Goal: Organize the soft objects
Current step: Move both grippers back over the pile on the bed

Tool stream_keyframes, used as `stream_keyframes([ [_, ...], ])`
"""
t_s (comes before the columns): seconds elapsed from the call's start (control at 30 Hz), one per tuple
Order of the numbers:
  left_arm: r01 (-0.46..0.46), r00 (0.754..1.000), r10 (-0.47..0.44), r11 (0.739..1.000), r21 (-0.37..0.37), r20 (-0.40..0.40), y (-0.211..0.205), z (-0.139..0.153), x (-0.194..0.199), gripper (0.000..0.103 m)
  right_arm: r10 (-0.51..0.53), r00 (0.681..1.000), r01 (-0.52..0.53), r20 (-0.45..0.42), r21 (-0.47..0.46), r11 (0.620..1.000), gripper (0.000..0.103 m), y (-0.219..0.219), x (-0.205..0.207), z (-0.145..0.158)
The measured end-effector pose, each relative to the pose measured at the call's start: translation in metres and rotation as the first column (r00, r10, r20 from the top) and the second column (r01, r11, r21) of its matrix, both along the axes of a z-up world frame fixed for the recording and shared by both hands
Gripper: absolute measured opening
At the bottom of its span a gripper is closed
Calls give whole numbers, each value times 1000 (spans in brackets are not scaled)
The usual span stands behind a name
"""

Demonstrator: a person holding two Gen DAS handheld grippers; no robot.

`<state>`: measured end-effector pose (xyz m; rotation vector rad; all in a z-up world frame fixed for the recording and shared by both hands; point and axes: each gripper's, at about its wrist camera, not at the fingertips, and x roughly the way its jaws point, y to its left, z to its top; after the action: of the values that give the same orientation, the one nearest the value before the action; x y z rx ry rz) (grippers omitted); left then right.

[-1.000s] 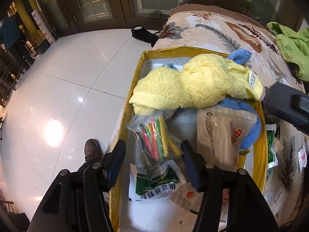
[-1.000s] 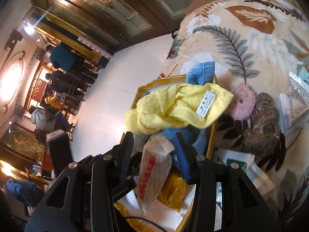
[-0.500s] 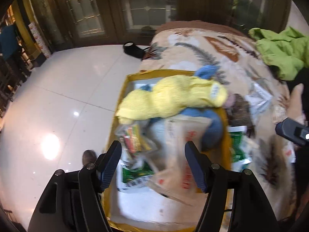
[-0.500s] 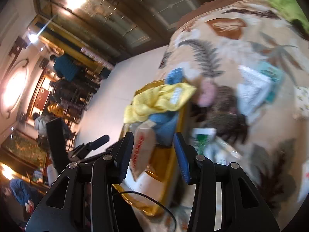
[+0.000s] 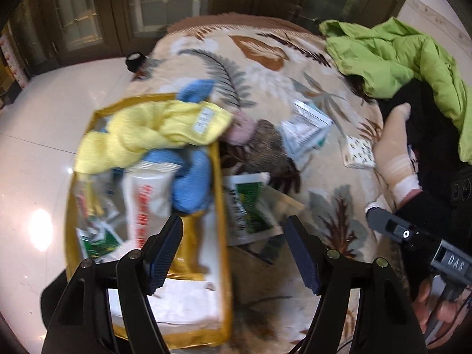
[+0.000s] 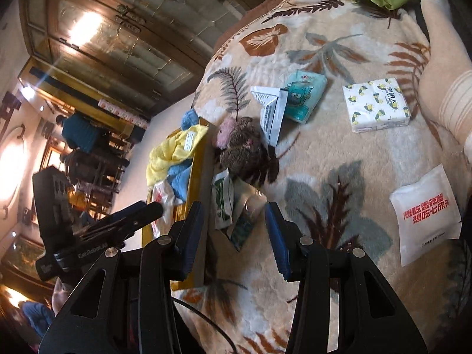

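Jaws of both tools gape empty: left tool hovers with the yellow towel at eleven o'clock in the gold box; right tool faces the brown plush at twelve.

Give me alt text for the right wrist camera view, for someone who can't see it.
The open, empty right gripper hovers over a leaf-patterned blanket strewn with soft packets: a lemon-print tissue pack, a teal tissue pack and a white pouch with red lettering. To its left, a brown and pink plush toy lies beside a gold-edged box holding yellow and blue towels.
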<state>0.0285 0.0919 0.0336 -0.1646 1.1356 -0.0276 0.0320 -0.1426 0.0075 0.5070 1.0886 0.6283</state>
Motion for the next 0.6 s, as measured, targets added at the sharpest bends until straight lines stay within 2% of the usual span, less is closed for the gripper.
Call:
stream_keyframes([
  [0.2,18,1000,-18,1000,-9,-17,-20,-4,8,72,-38,999,38,-17,7,999,43,-10,2,-5],
  [0.37,17,999,-17,999,-28,-27,-26,-7,24,72,-98,995,98,-14,3,995,43,-15,21,-8],
  [0.4,15,999,-16,1000,-23,-31,-26,-9,27,72,-106,994,106,-15,4,994,45,-13,28,-9],
  [0.47,13,999,-14,999,-34,-45,-25,-13,37,72,-120,993,120,-17,9,993,59,-11,37,-12],
  [0.6,24,998,-27,999,-44,-58,-27,-20,54,72,-177,984,178,-34,14,984,59,-5,63,-22],
])
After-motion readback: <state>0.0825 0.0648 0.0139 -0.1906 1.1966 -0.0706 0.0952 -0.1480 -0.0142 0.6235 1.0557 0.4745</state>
